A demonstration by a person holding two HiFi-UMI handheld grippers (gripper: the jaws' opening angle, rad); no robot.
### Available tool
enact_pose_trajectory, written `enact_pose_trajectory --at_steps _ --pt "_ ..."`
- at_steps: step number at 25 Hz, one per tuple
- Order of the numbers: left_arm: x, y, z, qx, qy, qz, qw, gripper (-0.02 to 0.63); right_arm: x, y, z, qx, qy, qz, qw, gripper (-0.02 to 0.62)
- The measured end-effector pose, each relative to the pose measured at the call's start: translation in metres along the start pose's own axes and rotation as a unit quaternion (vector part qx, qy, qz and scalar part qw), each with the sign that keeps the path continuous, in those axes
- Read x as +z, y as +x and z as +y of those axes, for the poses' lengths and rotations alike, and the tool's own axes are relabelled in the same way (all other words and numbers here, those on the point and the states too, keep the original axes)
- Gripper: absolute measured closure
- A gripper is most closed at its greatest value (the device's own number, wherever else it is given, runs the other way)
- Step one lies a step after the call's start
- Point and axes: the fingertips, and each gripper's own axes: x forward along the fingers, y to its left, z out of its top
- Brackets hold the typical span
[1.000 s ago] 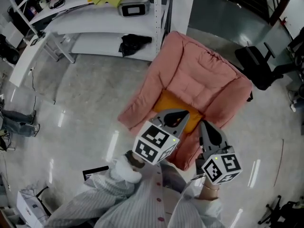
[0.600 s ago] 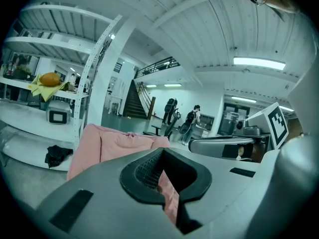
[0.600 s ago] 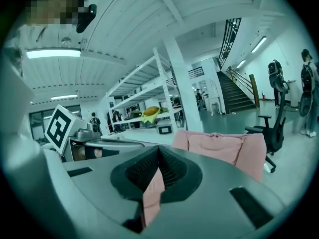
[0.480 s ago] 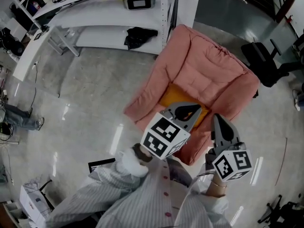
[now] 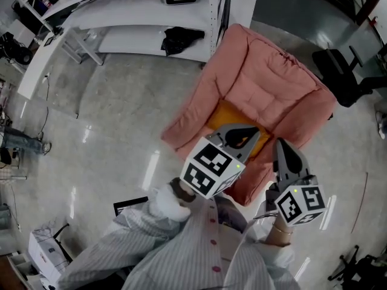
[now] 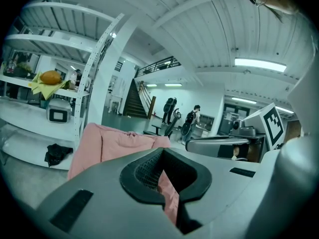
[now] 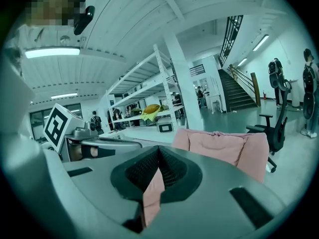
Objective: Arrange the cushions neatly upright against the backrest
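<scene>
Likely approach step: left gripper (image 5: 240,134) and right gripper (image 5: 283,148) fingers clenched, empty; orange cushion (image 5: 224,116) just ahead. Next: open, reach in.

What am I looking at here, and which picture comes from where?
No robot arm: a person holds a gripper in each hand. The top-down picture comes from a camera on the person's head; it shows the left gripper and right gripper with their marker cubes. The other two pictures come from cameras riding on each gripper, looking along its jaws. Both pairs of jaws are closed, holding nothing. Ahead stands a pink armchair with an orange cushion on its seat. White shelves stand behind it.
</scene>
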Motion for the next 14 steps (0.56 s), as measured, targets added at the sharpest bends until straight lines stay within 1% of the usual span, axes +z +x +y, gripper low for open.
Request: enact_pose_trajectory --at_steps 14 --pt "0.002 -0.007 0.016 0.004 0.001 -0.006 1.0 0.597 0.0 0.01 0.008 -0.002 0.008 0.001 1.0 0.583"
